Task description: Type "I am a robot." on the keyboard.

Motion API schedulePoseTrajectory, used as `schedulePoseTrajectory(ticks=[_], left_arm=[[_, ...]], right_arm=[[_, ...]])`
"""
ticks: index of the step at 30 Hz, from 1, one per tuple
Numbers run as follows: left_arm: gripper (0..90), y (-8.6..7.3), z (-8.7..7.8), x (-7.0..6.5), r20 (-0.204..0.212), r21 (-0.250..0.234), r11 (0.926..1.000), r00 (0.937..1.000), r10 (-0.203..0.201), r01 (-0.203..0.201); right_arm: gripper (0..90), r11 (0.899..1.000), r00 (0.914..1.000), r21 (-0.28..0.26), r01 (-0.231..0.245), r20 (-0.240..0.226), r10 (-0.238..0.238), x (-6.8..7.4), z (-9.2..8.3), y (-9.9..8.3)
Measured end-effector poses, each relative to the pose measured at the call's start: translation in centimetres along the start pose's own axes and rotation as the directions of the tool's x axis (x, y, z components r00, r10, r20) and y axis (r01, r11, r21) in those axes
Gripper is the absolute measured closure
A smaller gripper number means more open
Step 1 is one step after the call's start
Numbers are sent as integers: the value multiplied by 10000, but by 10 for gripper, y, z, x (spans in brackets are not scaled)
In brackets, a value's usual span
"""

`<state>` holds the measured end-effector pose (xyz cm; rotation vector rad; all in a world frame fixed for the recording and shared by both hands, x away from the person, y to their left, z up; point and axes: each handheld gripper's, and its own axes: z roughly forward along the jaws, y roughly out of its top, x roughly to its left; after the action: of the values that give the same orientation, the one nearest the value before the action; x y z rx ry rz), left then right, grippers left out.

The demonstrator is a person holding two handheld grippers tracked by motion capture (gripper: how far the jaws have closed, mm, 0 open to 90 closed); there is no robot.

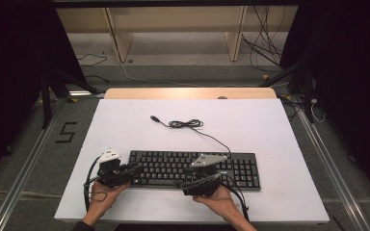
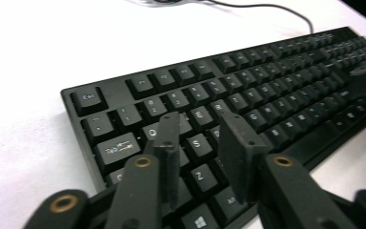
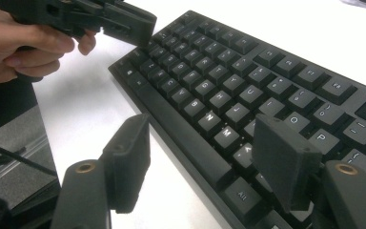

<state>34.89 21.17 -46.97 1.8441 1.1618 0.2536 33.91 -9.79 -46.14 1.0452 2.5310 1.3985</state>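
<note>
Seeing the left gripper point(image 2: 198, 138) over the near-left end of the black keyboard point(image 1: 195, 168), its jaws partly apart with nothing between them, tips above the letter keys beside Tab. My right gripper point(image 3: 209, 157) sits at the keyboard's near edge around the middle, its jaws spread wide and holding nothing; one jaw hangs off the front edge over the white table point(image 1: 125, 125), the other above the keys near the bottom row. From it, the left hand point(image 3: 24, 45) shows at far left. The keyboard's cable point(image 1: 188, 124) lies coiled beyond both grippers, well apart from them.
</note>
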Motion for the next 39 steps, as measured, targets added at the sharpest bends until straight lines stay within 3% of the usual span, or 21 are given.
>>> schedulePoseTrajectory(ticks=[10,23,39], left_arm=[[516,-1,-4,-6,302,-73,10000,9995,-1,3],[424,-2,-10,-11,460,-233,9997,9989,39,-28],[342,-4,-16,-16,575,-644,9979,9983,65,-28]], right_arm=[[394,10000,10000,-1,-27,-16,27,0,5,3],[431,10000,10000,31,-51,-27,51,-1,10,7],[807,9994,9998,296,168,-119,-165,1,20,9]])
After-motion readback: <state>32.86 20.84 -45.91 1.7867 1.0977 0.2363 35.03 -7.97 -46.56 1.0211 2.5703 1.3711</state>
